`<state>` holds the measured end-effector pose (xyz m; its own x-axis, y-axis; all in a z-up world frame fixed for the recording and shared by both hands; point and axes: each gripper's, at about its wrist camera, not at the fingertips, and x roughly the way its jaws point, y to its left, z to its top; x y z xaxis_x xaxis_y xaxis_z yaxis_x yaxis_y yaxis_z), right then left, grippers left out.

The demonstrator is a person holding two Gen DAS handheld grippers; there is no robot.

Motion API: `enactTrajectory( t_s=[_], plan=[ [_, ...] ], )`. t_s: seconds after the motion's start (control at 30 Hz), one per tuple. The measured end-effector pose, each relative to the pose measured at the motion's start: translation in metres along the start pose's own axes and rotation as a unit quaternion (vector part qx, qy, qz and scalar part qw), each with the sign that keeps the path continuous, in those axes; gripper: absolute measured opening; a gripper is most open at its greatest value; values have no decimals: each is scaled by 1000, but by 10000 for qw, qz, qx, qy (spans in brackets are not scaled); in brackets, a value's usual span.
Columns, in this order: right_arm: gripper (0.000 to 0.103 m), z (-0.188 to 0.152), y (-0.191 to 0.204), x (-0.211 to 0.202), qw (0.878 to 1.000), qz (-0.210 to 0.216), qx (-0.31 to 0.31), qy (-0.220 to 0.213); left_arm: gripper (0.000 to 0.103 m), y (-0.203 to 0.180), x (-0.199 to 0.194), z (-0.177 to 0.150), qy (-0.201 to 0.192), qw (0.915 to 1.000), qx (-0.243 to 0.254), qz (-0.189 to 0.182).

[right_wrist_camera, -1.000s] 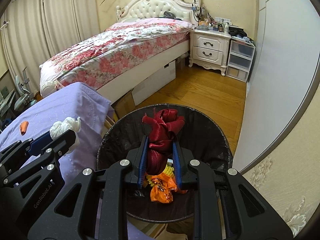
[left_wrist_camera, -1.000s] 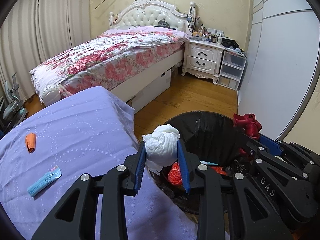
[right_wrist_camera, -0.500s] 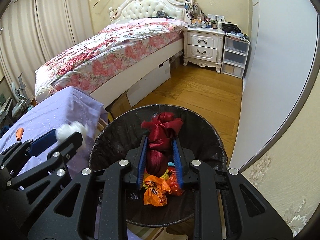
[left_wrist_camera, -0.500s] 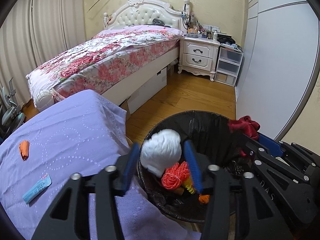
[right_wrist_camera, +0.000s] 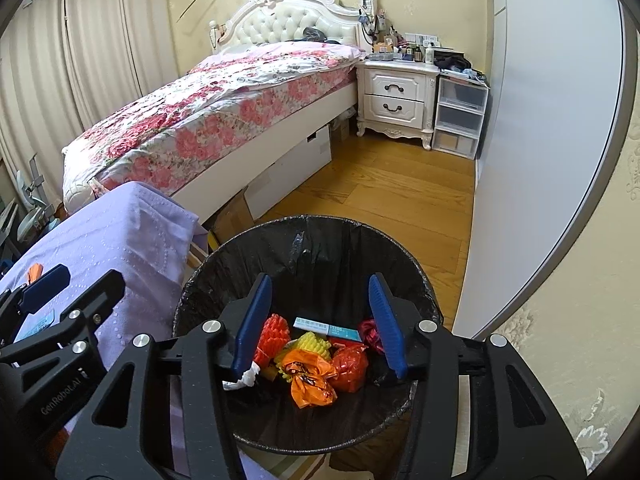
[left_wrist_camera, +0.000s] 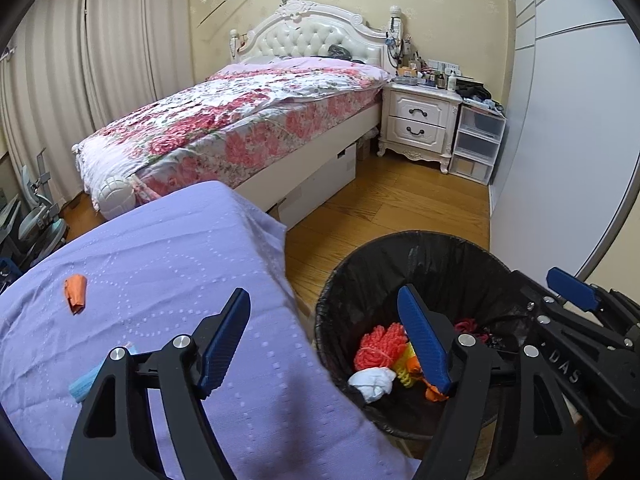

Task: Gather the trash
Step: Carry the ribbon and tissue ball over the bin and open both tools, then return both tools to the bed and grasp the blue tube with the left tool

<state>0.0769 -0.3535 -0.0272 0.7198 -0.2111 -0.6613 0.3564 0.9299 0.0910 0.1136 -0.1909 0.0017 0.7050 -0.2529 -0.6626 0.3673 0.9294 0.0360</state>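
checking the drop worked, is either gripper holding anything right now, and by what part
Nothing is held. The left gripper and right gripper have just been opening, with nothing between the jaws; the white wad and red cloth lie in the bin.

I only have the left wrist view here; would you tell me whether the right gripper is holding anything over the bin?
Observer: No. The right gripper has just been opening its jaws, and nothing is between them; it hangs over the bin.
Operator: Thank you. Is there anything in the bin that my view hides?
Observer: Yes, a light-blue carton lies flat towards the back of the pile, just behind a yellow ridged piece.
Operator: And in front of that?
Observer: A crumpled orange wrapper sits on top of the pile, nearest the camera.
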Motion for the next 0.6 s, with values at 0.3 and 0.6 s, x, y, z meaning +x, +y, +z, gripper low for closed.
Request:
enactTrajectory(
  t_s=[0.3,0.6],
  plan=[
    [55,-8,22,-10,9994,272,-171,103,74,49,-14,-22,123,9987,-303,396],
    [55,-25,73,-17,9945,801,-597,315,74,113,-22,-55,484,9920,-726,916]
  ],
)
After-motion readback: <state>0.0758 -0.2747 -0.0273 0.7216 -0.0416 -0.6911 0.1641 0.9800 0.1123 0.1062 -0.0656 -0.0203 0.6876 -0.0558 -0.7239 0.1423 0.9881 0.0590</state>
